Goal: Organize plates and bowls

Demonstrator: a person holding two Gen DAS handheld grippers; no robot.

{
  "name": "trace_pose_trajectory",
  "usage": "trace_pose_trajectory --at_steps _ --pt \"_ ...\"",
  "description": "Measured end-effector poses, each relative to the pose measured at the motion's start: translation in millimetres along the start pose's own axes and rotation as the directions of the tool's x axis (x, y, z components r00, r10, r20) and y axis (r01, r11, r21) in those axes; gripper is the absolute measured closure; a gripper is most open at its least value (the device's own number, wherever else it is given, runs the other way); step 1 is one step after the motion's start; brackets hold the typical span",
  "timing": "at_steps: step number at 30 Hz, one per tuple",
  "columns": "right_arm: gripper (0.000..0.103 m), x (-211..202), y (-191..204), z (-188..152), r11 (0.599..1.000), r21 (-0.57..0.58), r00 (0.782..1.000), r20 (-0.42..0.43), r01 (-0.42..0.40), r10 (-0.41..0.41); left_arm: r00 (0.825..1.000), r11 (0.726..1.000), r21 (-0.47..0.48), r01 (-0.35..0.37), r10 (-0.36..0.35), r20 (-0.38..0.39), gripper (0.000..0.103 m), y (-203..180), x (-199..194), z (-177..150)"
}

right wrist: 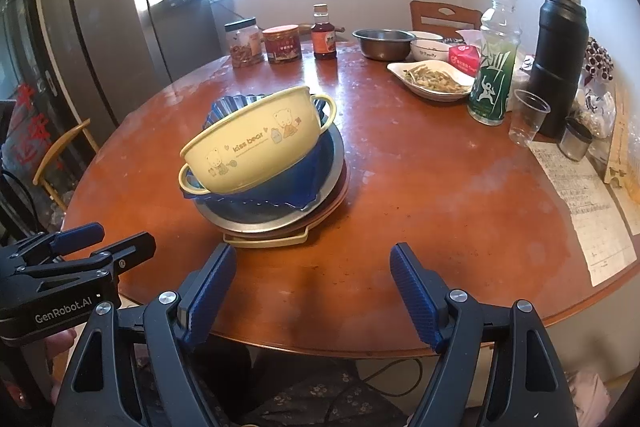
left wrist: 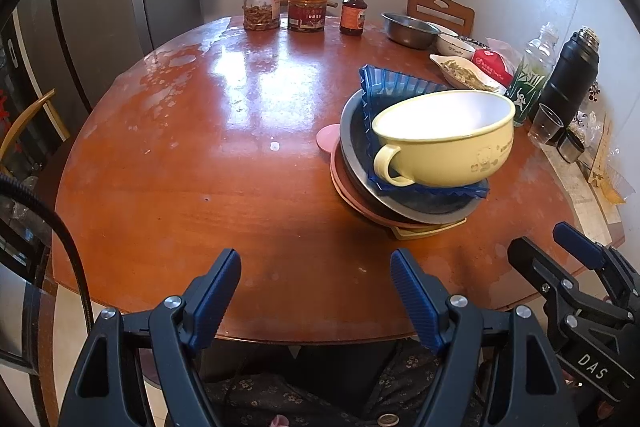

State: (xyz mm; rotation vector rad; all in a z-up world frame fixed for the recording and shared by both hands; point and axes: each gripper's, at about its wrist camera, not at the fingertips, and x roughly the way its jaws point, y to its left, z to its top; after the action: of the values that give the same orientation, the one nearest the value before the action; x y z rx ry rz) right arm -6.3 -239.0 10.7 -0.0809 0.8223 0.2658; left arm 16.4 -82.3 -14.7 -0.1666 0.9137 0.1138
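A yellow two-handled bowl [left wrist: 448,143] [right wrist: 256,143] sits tilted on top of a stack: a blue fluted dish [left wrist: 396,87] [right wrist: 272,191], a metal plate [left wrist: 404,207] [right wrist: 248,223], a pink plate [left wrist: 340,183] [right wrist: 340,187] and a beige square tray [left wrist: 432,229] [right wrist: 268,241]. My left gripper [left wrist: 316,291] is open and empty over the table's near edge, left of the stack. My right gripper [right wrist: 312,287] is open and empty, just in front of the stack. Each gripper shows at the edge of the other's view.
The round wooden table [left wrist: 208,163] [right wrist: 440,187] carries jars [left wrist: 262,5] and a sauce bottle [left wrist: 353,9] at the back, a steel bowl [right wrist: 382,43], a white dish of food [right wrist: 434,79], a green bottle [right wrist: 494,67], a black flask [right wrist: 558,59], a plastic cup [right wrist: 528,117] and papers [right wrist: 588,195] at right.
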Motion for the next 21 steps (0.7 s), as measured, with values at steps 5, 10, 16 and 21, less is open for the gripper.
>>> trace_pose_trajectory --at_steps 5,10,16,21 --pt "0.023 2.5 0.7 1.5 1.0 -0.002 1.0 -0.003 -0.001 0.001 1.0 1.0 0.001 -0.003 0.003 -0.005 0.026 1.5 2.0 1.2" --pt "0.023 4.9 0.8 1.4 1.0 -0.006 1.0 -0.008 0.0 0.0 1.0 1.0 -0.002 -0.007 0.007 -0.009 0.026 2.8 4.0 1.6" --pt "0.023 6.2 0.2 1.1 1.0 -0.004 1.0 -0.011 0.0 0.0 1.0 1.0 0.004 -0.007 0.007 -0.015 0.026 1.2 6.2 0.9" --pt "0.023 9.0 -0.5 1.4 1.0 -0.004 1.0 -0.016 -0.001 0.001 1.0 1.0 0.01 -0.008 0.008 -0.02 0.026 -0.4 7.2 1.0"
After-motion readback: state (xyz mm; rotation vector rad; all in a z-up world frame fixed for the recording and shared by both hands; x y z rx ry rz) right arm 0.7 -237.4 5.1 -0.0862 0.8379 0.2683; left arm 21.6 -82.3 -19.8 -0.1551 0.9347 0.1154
